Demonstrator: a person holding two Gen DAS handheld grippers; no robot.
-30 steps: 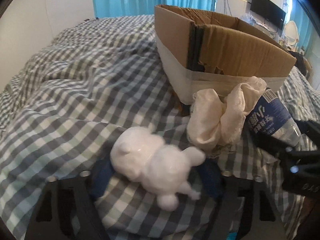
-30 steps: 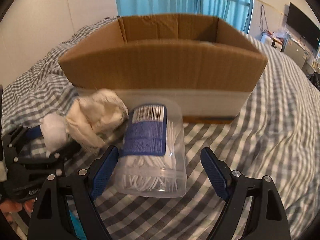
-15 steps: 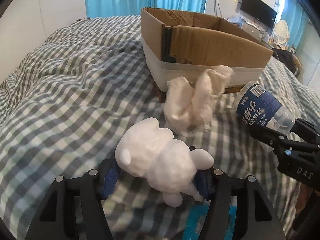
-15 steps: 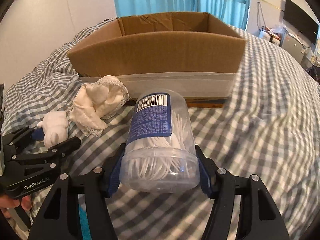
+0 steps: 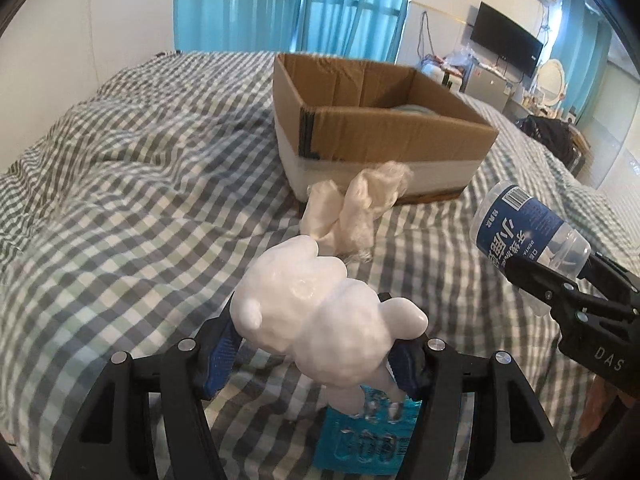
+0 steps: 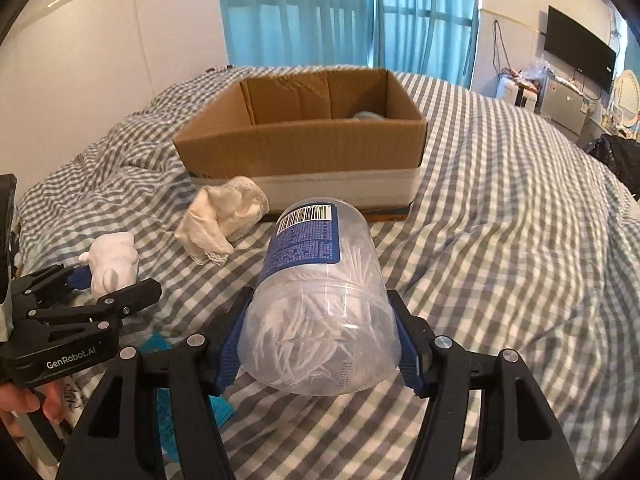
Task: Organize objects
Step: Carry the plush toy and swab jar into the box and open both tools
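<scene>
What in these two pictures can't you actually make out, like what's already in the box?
- Cardboard box contents: both views show only a pale sliver over the near wall, which hides the rest.
- Blue packet: in the left view the white toy and left gripper cover most of it.
- Jar label: print too small in the right view.
- Cream cloth: bunched, so its kind is unclear.

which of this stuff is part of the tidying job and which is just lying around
Part of the job:
- white bear figurine, held in the left gripper
- clear jar of floss picks, held in the right gripper
- crumpled white cloth on the bed
- cardboard box

Lying about:
- checked bedspread
- wall TV
- teal curtains
</scene>
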